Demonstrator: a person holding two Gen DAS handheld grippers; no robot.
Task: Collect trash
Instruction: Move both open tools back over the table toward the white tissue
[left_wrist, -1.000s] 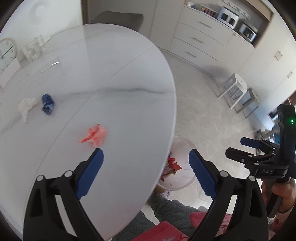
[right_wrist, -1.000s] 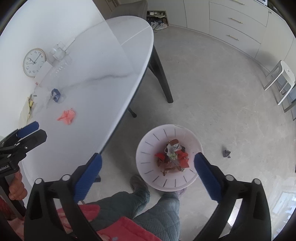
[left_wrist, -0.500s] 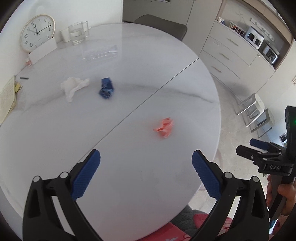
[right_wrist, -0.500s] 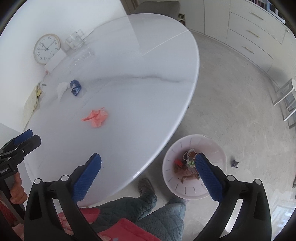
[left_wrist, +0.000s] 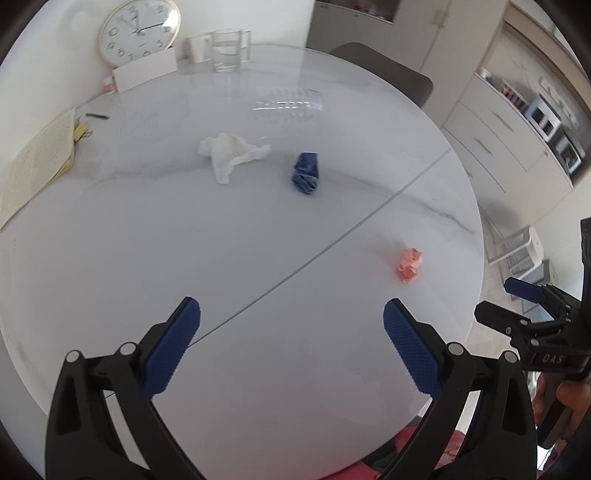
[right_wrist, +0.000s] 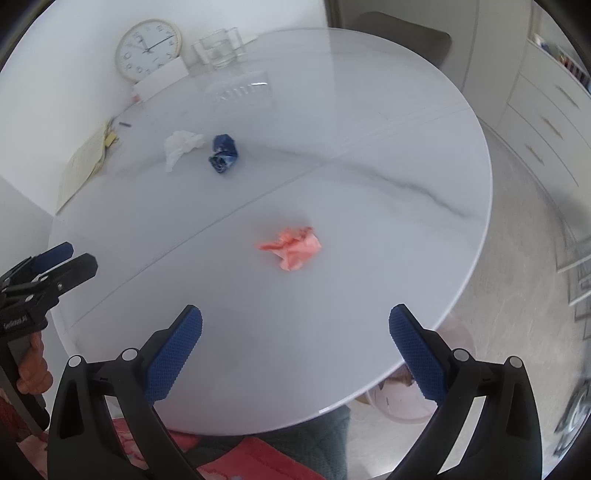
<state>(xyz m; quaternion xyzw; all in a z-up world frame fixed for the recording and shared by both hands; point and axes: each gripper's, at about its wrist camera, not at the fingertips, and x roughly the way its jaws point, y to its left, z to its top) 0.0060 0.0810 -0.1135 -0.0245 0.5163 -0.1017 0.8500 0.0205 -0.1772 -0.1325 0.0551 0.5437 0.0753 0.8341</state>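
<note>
- The pink wad (right_wrist: 291, 248) lies on the table (right_wrist: 369, 110), on the near side of the seam (right_wrist: 221, 218) and closest to your right gripper (right_wrist: 294, 343).
- It looks like crumpled paper or film: light, soft, easily squashed, nothing to break. Pinch across its bulky middle, not the thin tail pointing left (that would likely slip or tear).
- Beyond the seam sit a blue wad (right_wrist: 222, 153) and, just left of it, a white tissue (right_wrist: 181, 146); both seem as light and limp, the tissue floppier.
- Your right gripper has its jaws wide apart, empty, short of the pink wad.
- Your left gripper (left_wrist: 291, 343) is likewise spread and empty, on the near side of the seam.
- The bin (right_wrist: 395, 402) peeks out below the table edge, on the near side of the seam.
</note>
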